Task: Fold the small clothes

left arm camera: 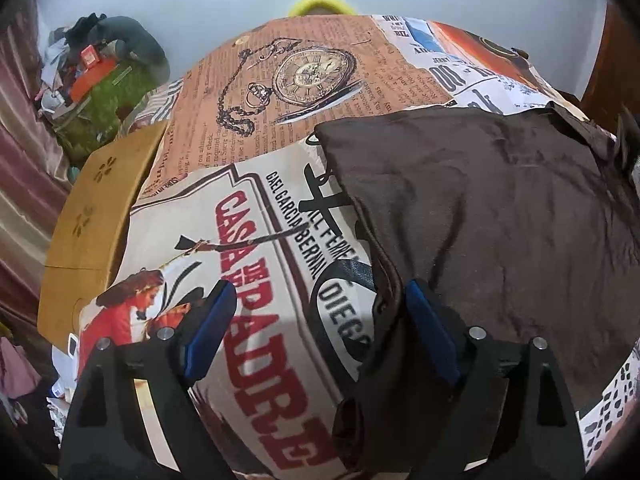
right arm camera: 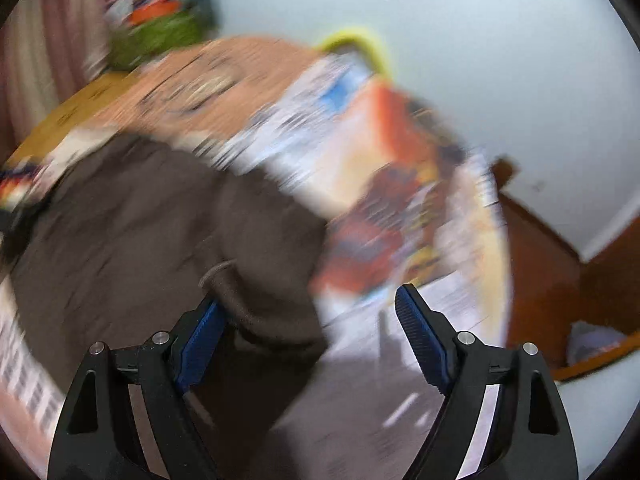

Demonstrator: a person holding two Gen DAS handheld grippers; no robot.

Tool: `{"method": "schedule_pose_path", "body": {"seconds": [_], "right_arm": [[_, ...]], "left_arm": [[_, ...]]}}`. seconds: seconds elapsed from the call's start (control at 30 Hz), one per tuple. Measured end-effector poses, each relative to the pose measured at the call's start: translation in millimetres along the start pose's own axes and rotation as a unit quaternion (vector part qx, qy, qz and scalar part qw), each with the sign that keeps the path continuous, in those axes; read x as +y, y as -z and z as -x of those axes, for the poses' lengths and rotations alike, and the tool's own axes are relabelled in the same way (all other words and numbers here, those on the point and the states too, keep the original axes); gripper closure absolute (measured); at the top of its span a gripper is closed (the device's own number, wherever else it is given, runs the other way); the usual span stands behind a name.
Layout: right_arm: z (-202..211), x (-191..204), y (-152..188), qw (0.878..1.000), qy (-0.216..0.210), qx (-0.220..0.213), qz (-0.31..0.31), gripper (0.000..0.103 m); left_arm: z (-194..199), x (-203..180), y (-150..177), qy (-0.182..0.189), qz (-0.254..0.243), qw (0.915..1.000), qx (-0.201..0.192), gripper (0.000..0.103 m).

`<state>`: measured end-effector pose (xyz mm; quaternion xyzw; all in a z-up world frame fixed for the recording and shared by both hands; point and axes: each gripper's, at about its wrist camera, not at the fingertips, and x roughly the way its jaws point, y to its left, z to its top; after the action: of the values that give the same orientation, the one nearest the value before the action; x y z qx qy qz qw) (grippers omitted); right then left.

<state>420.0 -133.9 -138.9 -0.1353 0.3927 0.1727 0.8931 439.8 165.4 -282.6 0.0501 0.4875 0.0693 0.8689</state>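
Note:
A dark brown garment [left arm camera: 500, 208] lies flattened on the right part of a table covered by a printed poster-pattern cloth [left arm camera: 248, 120]. My left gripper [left arm camera: 320, 286] stands open over the garment's left hem. The hem runs just inside the right finger [left arm camera: 428, 320], and the left finger [left arm camera: 212, 324] is over bare printed cloth. The right wrist view is blurred. There the brown garment [right arm camera: 140, 232] fills the left and middle. My right gripper [right arm camera: 308, 298] is open, with a rolled corner of the garment lying beside its left finger [right arm camera: 200, 336]. Neither gripper's pads press on the fabric.
A tan cardboard piece [left arm camera: 92, 208] sticks out from the table's left side. Behind it is a cluttered green heap [left arm camera: 100, 92] and a maroon curtain [left arm camera: 20, 160]. A yellow object [left arm camera: 320, 2] shows past the far edge. Brown wooden furniture [right arm camera: 560, 280] stands at the right.

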Motion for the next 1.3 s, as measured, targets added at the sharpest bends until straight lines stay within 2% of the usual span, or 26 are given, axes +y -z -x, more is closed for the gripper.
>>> {"method": "schedule_pose_path", "body": {"seconds": [0.1, 0.2, 0.4, 0.53, 0.63, 0.7, 0.77, 0.83, 0.87, 0.9, 0.93, 0.97, 1.07, 1.3], "right_arm": [[19, -31, -13, 0.995, -0.009, -0.047, -0.086, 0.021], [33, -38, -7, 0.991, -0.051, -0.056, -0.111, 0.021], [37, -4, 40, 0.995, -0.083, 0.012, -0.054, 0.021], [44, 14, 73, 0.991, -0.114, 0.043, -0.054, 0.021], [45, 24, 96, 0.987, -0.134, 0.061, -0.064, 0.021], [42, 30, 106, 0.983, -0.152, 0.076, -0.073, 0.022], [40, 34, 115, 0.981, -0.156, 0.073, -0.085, 0.033], [40, 37, 118, 0.981, -0.16, 0.071, -0.087, 0.041], [42, 37, 117, 0.981, -0.16, 0.069, -0.088, 0.047], [41, 37, 116, 0.979, -0.166, 0.072, -0.091, 0.062], [41, 39, 115, 0.978, -0.17, 0.075, -0.094, 0.078], [40, 37, 115, 0.976, -0.175, 0.077, -0.1, 0.084], [44, 29, 114, 0.974, -0.182, 0.069, -0.115, 0.092], [61, 18, 128, 0.974, -0.177, 0.062, -0.129, 0.094]], "left_arm": [[2, 0, 0, -0.001, 0.001, 1.0, 0.001, 0.016], [4, 2, 1, 0.004, 0.008, 0.9999, 0.007, 0.016], [18, 8, 12, 0.033, 0.031, 0.9988, 0.017, 0.016], [32, 8, 25, 0.056, 0.034, 0.9977, 0.019, 0.018], [36, 5, 32, 0.072, 0.034, 0.9965, 0.025, 0.029], [35, 1, 35, 0.077, 0.033, 0.9959, 0.034, 0.042], [31, -1, 36, 0.08, 0.039, 0.9952, 0.04, 0.049], [30, -1, 33, 0.092, 0.051, 0.9935, 0.043, 0.065], [31, -1, 32, 0.099, 0.056, 0.9925, 0.044, 0.08], [31, -1, 31, 0.106, 0.061, 0.9914, 0.047, 0.087], [33, -2, 29, 0.106, 0.066, 0.9911, 0.047, 0.089], [34, -2, 29, 0.107, 0.068, 0.9909, 0.047, 0.092], [42, -3, 32, 0.114, 0.071, 0.9898, 0.049, 0.097], [63, -13, 51, 0.135, 0.061, 0.9874, 0.057, 0.097]]}}
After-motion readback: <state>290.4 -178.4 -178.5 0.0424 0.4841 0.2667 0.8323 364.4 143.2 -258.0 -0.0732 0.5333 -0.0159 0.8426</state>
